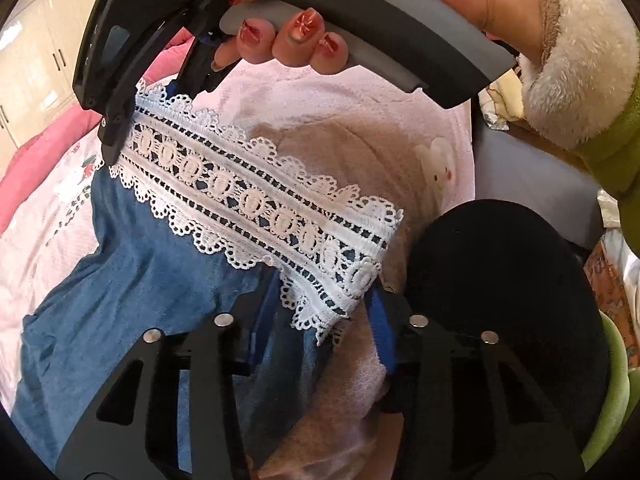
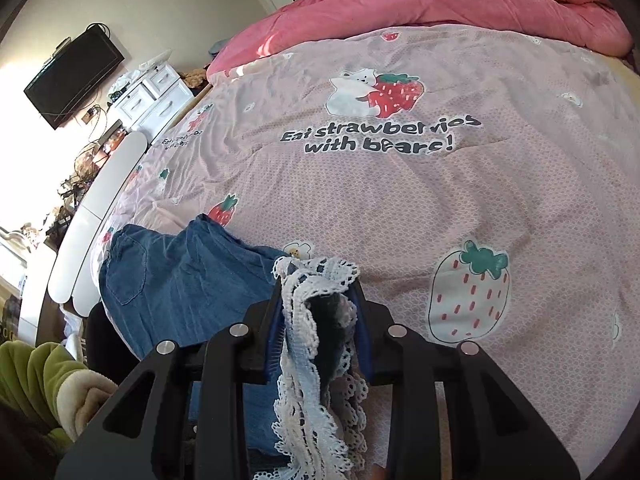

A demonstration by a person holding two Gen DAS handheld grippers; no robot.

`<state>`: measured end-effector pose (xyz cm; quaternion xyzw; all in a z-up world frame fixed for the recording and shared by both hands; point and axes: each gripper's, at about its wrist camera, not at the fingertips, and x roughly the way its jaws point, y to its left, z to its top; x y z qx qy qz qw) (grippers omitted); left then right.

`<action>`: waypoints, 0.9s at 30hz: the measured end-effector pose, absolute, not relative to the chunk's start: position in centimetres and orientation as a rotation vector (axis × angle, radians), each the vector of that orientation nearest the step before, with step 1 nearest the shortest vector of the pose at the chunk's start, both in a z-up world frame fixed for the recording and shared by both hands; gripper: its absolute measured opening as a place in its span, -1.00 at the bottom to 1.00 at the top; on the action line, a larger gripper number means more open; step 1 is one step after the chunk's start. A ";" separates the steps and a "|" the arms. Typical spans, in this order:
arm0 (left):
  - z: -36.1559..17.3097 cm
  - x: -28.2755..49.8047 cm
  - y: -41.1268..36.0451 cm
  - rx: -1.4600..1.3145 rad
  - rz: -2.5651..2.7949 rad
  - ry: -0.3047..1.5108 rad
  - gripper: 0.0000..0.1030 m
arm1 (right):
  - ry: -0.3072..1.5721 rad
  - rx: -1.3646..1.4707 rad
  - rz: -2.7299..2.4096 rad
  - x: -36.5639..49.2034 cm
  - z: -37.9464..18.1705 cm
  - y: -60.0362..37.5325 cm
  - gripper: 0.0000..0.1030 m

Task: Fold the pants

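The pants [image 1: 132, 264] are blue denim with a wide white lace hem band [image 1: 256, 204]. In the left wrist view my left gripper [image 1: 324, 320] is shut on one end of the lace hem, and the right gripper [image 1: 120, 132] grips the other end at upper left, with the hem stretched between them above the bed. In the right wrist view my right gripper [image 2: 320, 312] is shut on bunched lace [image 2: 316, 360]. The rest of the pants [image 2: 184, 276] lies on the bed sheet [image 2: 400, 200] to the left.
A pink strawberry-and-bear sheet covers the bed. A pink duvet [image 2: 440, 4] is heaped at the far end. A white bed-edge board [image 2: 100, 208], a white dresser [image 2: 152, 96] and a wall TV [image 2: 72, 76] stand to the left. A dark rounded shape [image 1: 508, 304] sits close on the right.
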<state>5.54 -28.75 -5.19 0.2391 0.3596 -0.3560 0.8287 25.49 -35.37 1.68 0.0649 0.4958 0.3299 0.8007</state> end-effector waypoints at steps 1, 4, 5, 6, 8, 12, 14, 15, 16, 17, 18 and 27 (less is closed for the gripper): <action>-5.2 5.5 -28.7 0.517 -0.751 0.760 -0.45 | 1.065 0.140 0.702 25.5 1.7 -35.4 -0.45; -5.0 5.4 -28.7 0.510 -0.763 0.756 -0.62 | 1.069 0.145 0.699 25.6 1.7 -35.4 -0.45; -5.1 5.6 -28.8 0.504 -0.768 0.757 -0.69 | 1.071 0.148 0.692 25.7 1.7 -35.4 -0.45; -5.0 5.7 -28.6 0.493 -0.775 0.754 -0.75 | 1.073 0.154 0.691 25.7 1.8 -35.5 -0.45; -4.3 5.9 -28.0 0.468 -0.783 0.756 -0.80 | 1.073 0.156 0.687 25.7 2.0 -35.4 -0.47; -3.4 5.5 -26.5 0.408 -0.798 0.747 -0.83 | 1.070 0.141 0.683 25.5 2.7 -34.7 -0.48; -3.0 5.5 -25.7 0.385 -0.799 0.743 -0.83 | 1.066 0.127 0.684 25.4 3.3 -34.0 -0.48; -2.8 5.4 -25.2 0.369 -0.800 0.741 -0.84 | 1.066 0.121 0.682 25.4 3.5 -33.6 -0.49; -2.7 5.3 -25.0 0.358 -0.801 0.740 -0.85 | 1.067 0.117 0.683 25.4 3.7 -33.3 -0.49; -2.5 5.2 -24.4 0.339 -0.801 0.742 -0.85 | 1.066 0.108 0.683 25.4 4.0 -32.6 -0.49; -2.3 5.2 -24.0 0.322 -0.802 0.741 -0.85 | 1.069 0.102 0.683 25.4 4.2 -32.1 -0.49; -1.3 4.7 -18.7 0.182 -0.779 0.740 -0.88 | 1.094 0.006 0.668 25.5 5.5 -25.4 -0.55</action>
